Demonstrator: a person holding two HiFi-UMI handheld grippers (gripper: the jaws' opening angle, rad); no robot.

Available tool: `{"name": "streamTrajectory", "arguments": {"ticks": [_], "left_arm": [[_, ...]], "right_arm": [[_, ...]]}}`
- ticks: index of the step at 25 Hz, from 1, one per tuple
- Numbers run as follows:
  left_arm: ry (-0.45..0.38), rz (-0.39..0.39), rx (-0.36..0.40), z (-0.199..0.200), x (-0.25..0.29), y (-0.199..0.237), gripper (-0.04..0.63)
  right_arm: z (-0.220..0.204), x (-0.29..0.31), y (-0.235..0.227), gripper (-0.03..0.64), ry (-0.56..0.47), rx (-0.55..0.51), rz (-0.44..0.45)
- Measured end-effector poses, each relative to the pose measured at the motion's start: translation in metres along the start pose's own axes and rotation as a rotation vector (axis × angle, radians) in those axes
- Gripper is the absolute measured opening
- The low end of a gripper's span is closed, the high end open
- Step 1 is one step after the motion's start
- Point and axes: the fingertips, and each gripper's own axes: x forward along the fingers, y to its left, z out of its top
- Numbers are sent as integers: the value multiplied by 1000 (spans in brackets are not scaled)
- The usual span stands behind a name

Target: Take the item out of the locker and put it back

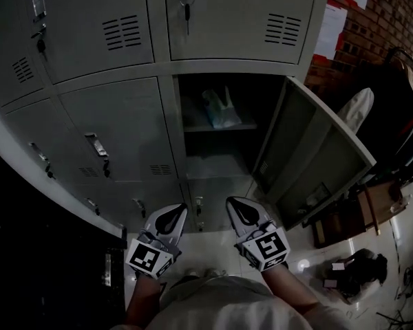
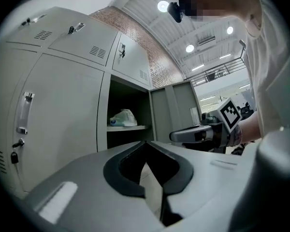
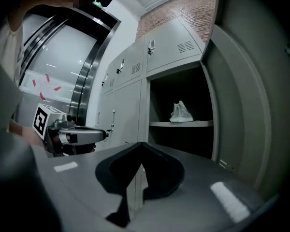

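left hand-held gripper (image 1: 179, 212) and right hand-held gripper (image 1: 234, 205) closed, empty; crumpled white plastic bag (image 1: 219, 108) untaken in open grey metal locker (image 1: 316, 150); next: reach in, open jaws.

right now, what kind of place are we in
Probably a locker room or staff changing area: a bank of grey metal lockers, one with its door open and a bag inside, and a brick wall beside them.

Lockers (image 1: 117, 136): grey. Bag (image 1: 220, 108): whitish, possibly blue-tinted; view dim. Brick wall (image 1: 392, 19): red-brown. Floor (image 1: 310, 260): pale. Left gripper (image 1: 181, 210), right gripper (image 1: 231, 201): light grey, black inserts, black-and-white square markers.
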Motion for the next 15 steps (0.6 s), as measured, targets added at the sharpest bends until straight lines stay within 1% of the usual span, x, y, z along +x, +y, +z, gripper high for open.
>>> {"name": "streamTrajectory", "arguments": {"ticks": [5,9,12,13,14,15], "left_arm": [[3,-39,13,-3,21,22,-14],[-12,-72,22,5,31,37,-14],[-26,-103,25,6,38,46,-14],[-24,-113,24,5,39,48,-14],[-20,-120,23,3,39,50,-14],[-16,-124,23,1,40,53,-14]], "right_arm": [[0,29,-22,-2,-10,14,-84],[34,59,-48,-3,-57,-42,-144],[65,91,-70,0,-64,-57,-132],[76,101,-75,33,-71,-54,-124],[87,111,-81,99,-81,-51,-122],[97,119,-88,145,-94,-53,-132]]}}
